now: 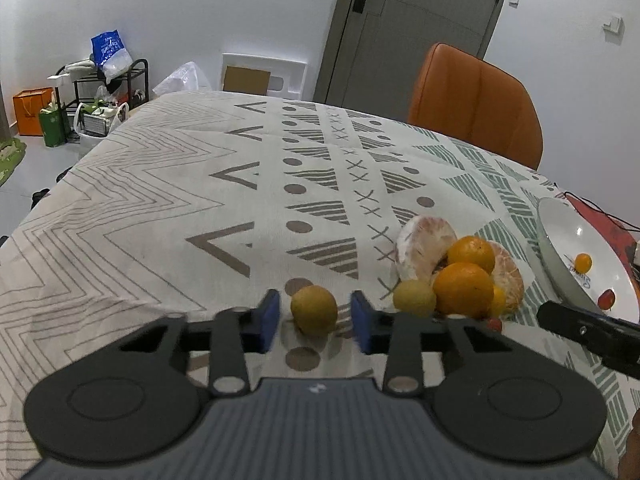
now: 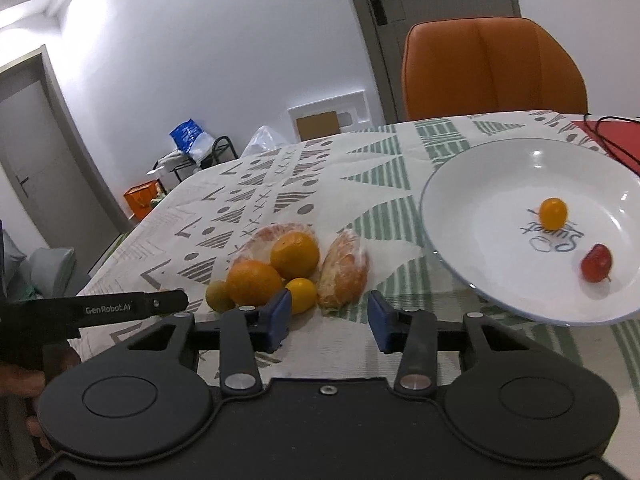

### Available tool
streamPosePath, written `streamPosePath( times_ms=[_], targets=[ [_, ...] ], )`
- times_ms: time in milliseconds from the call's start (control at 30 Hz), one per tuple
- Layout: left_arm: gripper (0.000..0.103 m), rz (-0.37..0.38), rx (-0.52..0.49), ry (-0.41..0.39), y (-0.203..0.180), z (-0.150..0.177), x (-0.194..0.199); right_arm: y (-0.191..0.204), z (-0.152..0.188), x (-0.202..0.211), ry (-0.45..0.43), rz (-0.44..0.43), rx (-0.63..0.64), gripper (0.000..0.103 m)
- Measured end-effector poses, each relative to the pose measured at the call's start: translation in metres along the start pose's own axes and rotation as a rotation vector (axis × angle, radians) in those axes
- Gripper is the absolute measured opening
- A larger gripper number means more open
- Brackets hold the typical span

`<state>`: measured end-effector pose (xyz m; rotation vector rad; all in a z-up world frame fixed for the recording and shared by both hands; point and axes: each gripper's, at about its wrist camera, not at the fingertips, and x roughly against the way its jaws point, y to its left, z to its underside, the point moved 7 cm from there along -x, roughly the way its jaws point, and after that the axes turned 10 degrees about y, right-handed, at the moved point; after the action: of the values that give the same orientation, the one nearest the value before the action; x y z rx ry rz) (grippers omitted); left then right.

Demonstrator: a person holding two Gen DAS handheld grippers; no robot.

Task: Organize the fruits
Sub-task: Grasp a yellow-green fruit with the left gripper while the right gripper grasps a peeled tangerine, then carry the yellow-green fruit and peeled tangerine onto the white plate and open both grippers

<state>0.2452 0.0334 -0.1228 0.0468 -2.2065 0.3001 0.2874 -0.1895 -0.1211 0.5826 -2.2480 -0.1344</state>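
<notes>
My left gripper point(image 1: 315, 318) is open low over the tablecloth, and a yellow-green fruit point(image 1: 314, 309) lies between its blue pads without touching either. To the right is a pile: two oranges point(image 1: 464, 289), peeled pomelo pieces point(image 1: 424, 246), another yellow-green fruit point(image 1: 414, 299). My right gripper point(image 2: 330, 320) is open and empty just in front of the pile, near a small yellow fruit point(image 2: 301, 294) and a pomelo piece point(image 2: 344, 276). The white plate point(image 2: 500, 184) on the right holds a small orange fruit point(image 2: 553, 213) and a red one point(image 2: 597, 263).
A patterned cloth point(image 1: 200, 184) covers the table. An orange chair point(image 1: 476, 100) stands at the far edge. A red mat with a black cable point(image 2: 600, 132) lies behind the plate. One of the left gripper's fingers point(image 2: 132, 307) reaches in from the left of the right wrist view.
</notes>
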Motion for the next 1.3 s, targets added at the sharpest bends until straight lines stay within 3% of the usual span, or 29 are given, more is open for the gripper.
streamPosePath(
  times_ms=[67, 233, 433, 1300],
  targets=[
    [0.023, 0.013, 0.005, 0.003, 0.002, -0.002, 0.000, 0.001, -0.001, -0.003, 0.001, -0.001, 0.007, 0.043],
    [0.023, 0.034, 0.021, -0.001, 0.006, -0.003, 0.002, 0.001, -0.003, -0.009, 0.002, 0.014, -0.007, 0.036],
    [0.023, 0.041, 0.024, -0.012, 0.005, -0.004, 0.005, 0.004, -0.006, -0.014, 0.004, 0.008, -0.003, 0.036],
    [0.023, 0.023, 0.070, -0.031, 0.032, -0.009, 0.010, 0.004, -0.021, -0.050, 0.021, 0.160, 0.036, 0.037]
  ],
)
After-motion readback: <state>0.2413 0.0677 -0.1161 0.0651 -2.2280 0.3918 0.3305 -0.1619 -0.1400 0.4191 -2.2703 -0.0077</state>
